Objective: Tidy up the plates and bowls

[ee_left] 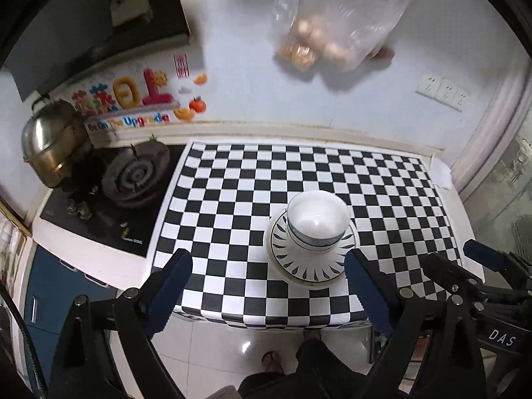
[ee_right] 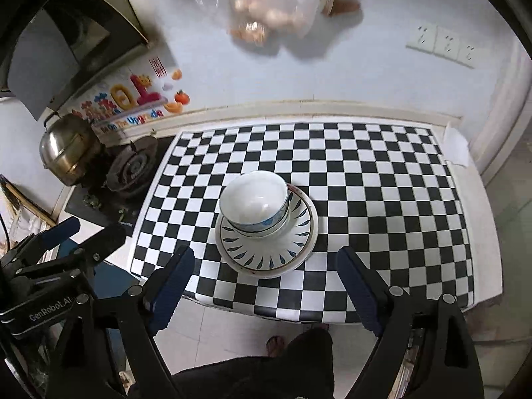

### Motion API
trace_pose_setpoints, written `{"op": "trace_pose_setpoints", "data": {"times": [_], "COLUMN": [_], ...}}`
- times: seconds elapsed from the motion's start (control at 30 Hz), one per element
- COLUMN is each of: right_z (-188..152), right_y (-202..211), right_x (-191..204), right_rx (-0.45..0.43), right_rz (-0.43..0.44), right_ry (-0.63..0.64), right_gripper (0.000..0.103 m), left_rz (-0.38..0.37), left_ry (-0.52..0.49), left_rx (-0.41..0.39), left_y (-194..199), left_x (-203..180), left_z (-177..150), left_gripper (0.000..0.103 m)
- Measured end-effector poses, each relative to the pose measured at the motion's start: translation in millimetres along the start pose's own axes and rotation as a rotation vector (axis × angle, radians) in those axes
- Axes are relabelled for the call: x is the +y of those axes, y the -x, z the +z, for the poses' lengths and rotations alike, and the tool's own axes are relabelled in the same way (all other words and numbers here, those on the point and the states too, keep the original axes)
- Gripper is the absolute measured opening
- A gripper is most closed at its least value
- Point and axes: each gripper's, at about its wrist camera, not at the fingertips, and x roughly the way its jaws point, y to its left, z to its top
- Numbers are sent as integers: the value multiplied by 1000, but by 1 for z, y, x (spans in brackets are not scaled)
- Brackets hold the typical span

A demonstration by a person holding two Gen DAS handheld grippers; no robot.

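Observation:
A white bowl [ee_left: 316, 221] with a blue rim band sits stacked on a white plate [ee_left: 292, 259] with blue leaf marks, near the front edge of the checkered table [ee_left: 232, 199]. In the right wrist view the bowl [ee_right: 254, 201] stands on the same plate [ee_right: 266, 249]. My left gripper [ee_left: 267, 266] is open and empty, held above the table's front edge, with the plate just ahead of its right finger. My right gripper [ee_right: 266, 264] is open and empty, just in front of the plate. Each gripper shows at the edge of the other's view.
A gas stove [ee_left: 133, 179] with a steel pot [ee_left: 53, 143] stands left of the table. A plastic bag of eggs [ee_left: 326, 33] hangs on the wall behind. Wall sockets [ee_left: 442, 91] are at the right. The tiled floor and the person's legs show below.

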Motion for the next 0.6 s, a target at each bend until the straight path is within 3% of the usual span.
{"op": "trace_pose_setpoints", "data": {"times": [0.37, 0.6], "right_z": [-53, -77], "right_y": [113, 158], "right_x": [24, 37], "right_rx": [-185, -250], "right_rz": [-42, -84], "right_ry": [2, 29], "right_gripper": [92, 93], "left_rz": [0, 29], "left_ry": [-24, -15], "left_rx": [-86, -137], "left_y": [74, 107], "left_x": [-2, 4], "left_z": [-41, -56], "left_gripper": [94, 94]}}
